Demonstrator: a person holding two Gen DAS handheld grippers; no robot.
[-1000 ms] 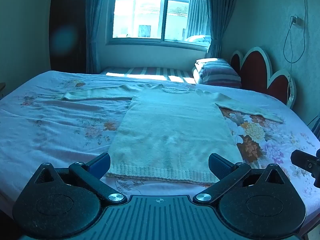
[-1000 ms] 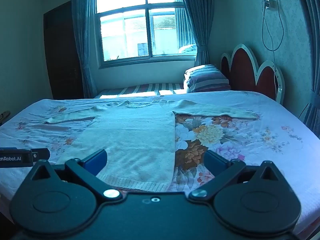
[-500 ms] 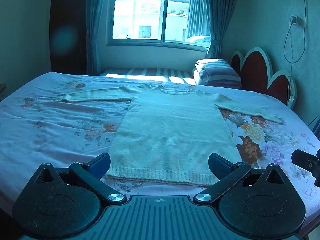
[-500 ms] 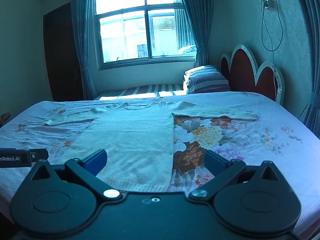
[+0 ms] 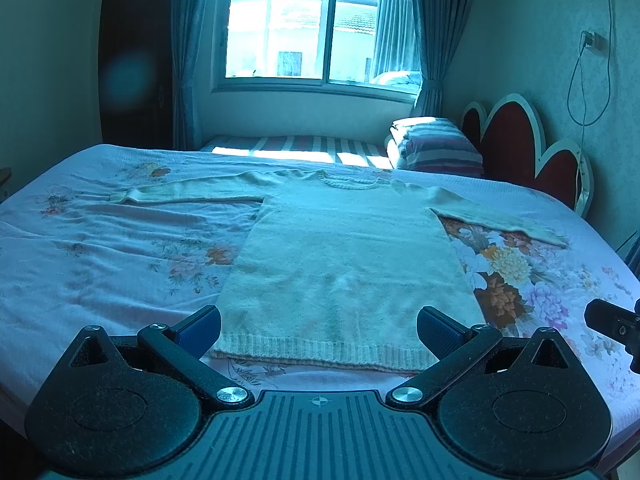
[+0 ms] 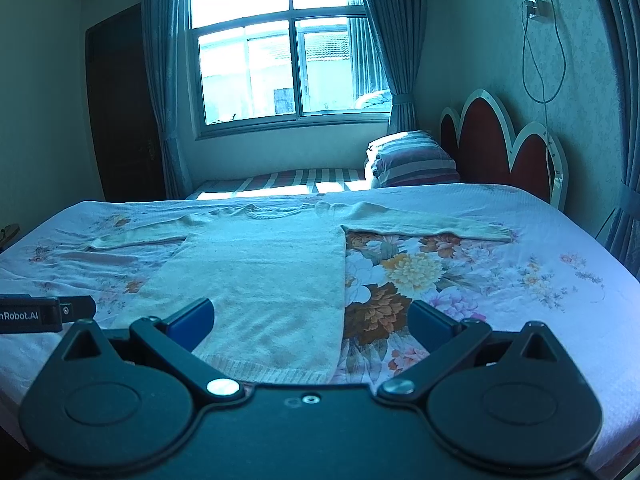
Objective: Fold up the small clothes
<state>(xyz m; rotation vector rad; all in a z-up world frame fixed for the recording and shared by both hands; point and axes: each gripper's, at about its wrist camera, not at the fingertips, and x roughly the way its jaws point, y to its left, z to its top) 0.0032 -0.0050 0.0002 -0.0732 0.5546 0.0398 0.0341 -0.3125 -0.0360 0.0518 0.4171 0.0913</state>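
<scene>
Left wrist: we see our left gripper (image 5: 319, 326) spread wide over the hem of the cream sweater (image 5: 344, 268), which lies flat on the floral bed (image 5: 100, 264), sleeves out; the right gripper is only a black tip at the frame edge. Right wrist: right gripper (image 6: 311, 320) also apart above the sweater's right hem corner, whose hem is partly hidden behind it. Nothing has shifted since the earlier frames.
</scene>
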